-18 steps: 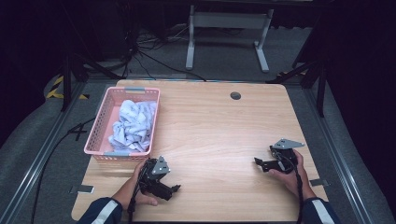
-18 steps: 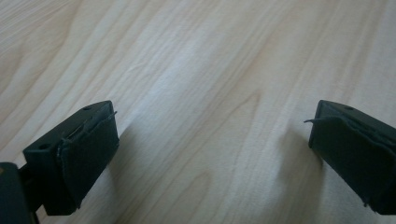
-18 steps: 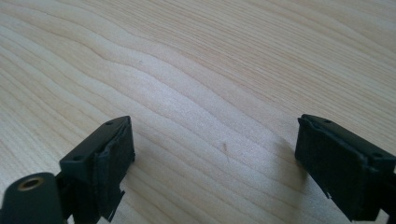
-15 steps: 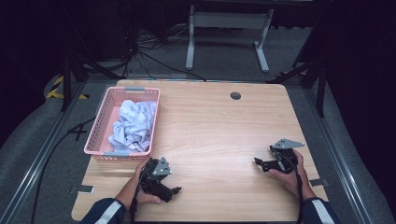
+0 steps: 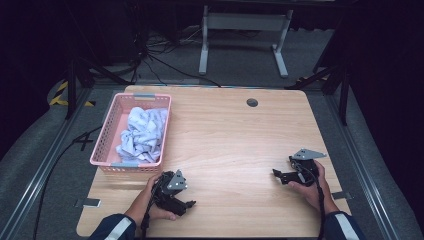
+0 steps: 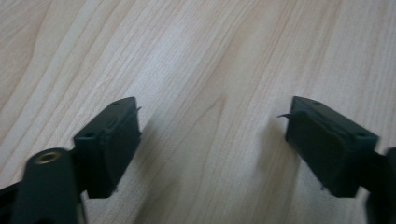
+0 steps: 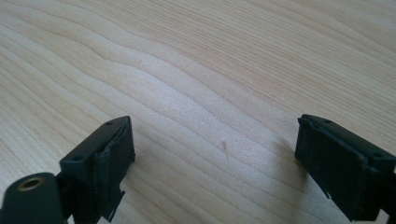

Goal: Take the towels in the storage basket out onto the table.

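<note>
Pale wood grain runs under both tools, and nothing lies between either pair of jaws. The left gripper (image 5: 189,204) rests low on the table (image 5: 235,135) just below the pink basket (image 5: 106,145), its jaws spread wide over bare wood. The right gripper (image 5: 276,173) sits well to the right of the basket, jaws likewise spread and holding nothing. A crumpled white cloth (image 5: 142,132) lies inside the basket, apart from both grippers.

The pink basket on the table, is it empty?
No, the pink basket holds a crumpled pale cloth that takes up most of its inside in the high view.
</note>
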`<state>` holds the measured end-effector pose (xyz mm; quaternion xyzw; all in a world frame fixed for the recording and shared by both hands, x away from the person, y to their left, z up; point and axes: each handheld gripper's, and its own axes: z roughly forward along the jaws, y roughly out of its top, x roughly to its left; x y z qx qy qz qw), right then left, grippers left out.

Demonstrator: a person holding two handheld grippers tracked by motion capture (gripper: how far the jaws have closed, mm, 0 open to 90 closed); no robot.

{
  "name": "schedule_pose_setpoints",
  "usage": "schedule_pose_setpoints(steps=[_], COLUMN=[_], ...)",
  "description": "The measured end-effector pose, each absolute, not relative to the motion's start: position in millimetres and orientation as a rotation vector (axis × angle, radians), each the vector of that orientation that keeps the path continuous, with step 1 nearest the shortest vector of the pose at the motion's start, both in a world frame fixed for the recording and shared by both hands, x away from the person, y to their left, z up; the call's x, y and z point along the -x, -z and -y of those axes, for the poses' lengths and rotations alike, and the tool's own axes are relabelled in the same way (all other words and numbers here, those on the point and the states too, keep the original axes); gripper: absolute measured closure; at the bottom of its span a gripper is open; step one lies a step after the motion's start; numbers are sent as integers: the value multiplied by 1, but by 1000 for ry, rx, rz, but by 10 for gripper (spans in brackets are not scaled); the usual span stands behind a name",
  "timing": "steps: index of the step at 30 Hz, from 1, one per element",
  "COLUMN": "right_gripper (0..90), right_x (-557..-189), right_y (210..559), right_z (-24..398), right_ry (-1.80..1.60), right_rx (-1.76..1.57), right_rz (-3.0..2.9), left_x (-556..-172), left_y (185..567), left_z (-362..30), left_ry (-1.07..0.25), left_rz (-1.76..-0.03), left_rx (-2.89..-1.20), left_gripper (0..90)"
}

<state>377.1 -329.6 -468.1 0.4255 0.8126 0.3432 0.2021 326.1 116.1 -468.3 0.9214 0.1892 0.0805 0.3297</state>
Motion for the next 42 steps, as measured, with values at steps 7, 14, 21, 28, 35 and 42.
schedule_pose_setpoints(steps=[7, 14, 21, 28, 35, 42], right_gripper=[123, 123, 123, 123, 123, 123], right_x=[-378, -378, -377, -377, -377, -377], right_y=[468, 468, 468, 468, 468, 468], right_z=[330, 330, 330, 330, 330, 330], right_ry=[-960, -961, -961, -961, -961, -961], right_rx=[-1179, -1180, -1179, -1179, -1179, -1179], right_rz=[-2274, -2274, -2274, -2274, -2274, -2275], left_x=[-321, -322, -322, -325, -335, -353], left_y=[451, 429, 409, 389, 368, 362], left_z=[-118, -129, -146, -168, -201, -224], left_ry=[-233, -274, -359, -447, -539, -571], left_rz=[-440, -451, -485, -525, -611, -693], left_rx=[-2383, -2306, -2251, -2197, -2105, -2053], left_gripper=[182, 175, 173, 175, 162, 158])
